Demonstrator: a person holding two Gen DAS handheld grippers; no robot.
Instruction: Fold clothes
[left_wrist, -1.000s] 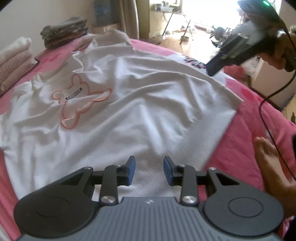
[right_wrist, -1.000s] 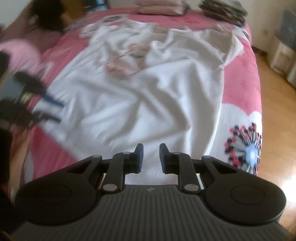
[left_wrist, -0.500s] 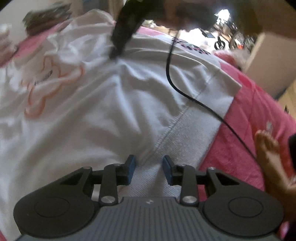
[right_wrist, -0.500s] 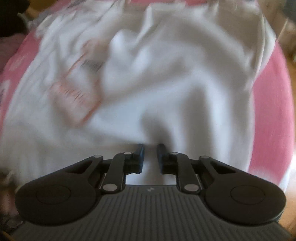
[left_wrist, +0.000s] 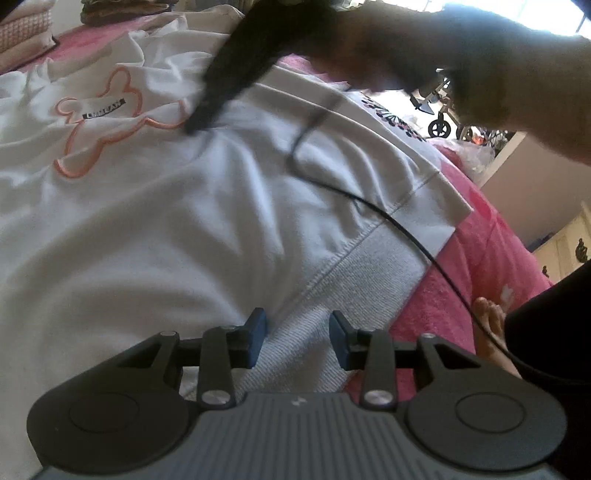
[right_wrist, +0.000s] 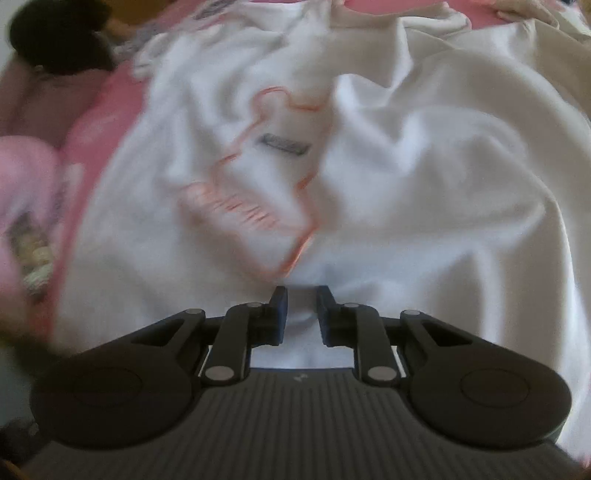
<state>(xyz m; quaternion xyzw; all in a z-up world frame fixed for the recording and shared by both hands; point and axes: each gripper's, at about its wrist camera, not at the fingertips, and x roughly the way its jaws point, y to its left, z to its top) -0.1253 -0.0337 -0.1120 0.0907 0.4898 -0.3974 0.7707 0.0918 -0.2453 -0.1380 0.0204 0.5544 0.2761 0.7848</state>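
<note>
On the pink bed (left_wrist: 480, 236) a white shirt (left_wrist: 184, 221) is spread rumpled, the left gripper (left_wrist: 297, 338) held wide over its ribbed hem (left_wrist: 354, 269), the right gripper (right_wrist: 300, 314) narrowly parted on mid-cloth, so only one layer should be pinched.

A small black label (left_wrist: 103, 110) is sitting inside the shirt's (left_wrist: 184, 229) orange bear outline, its white lettering too blurred to read.

Shirt (left_wrist: 184, 221) flat on bed (left_wrist: 480, 236)
</note>
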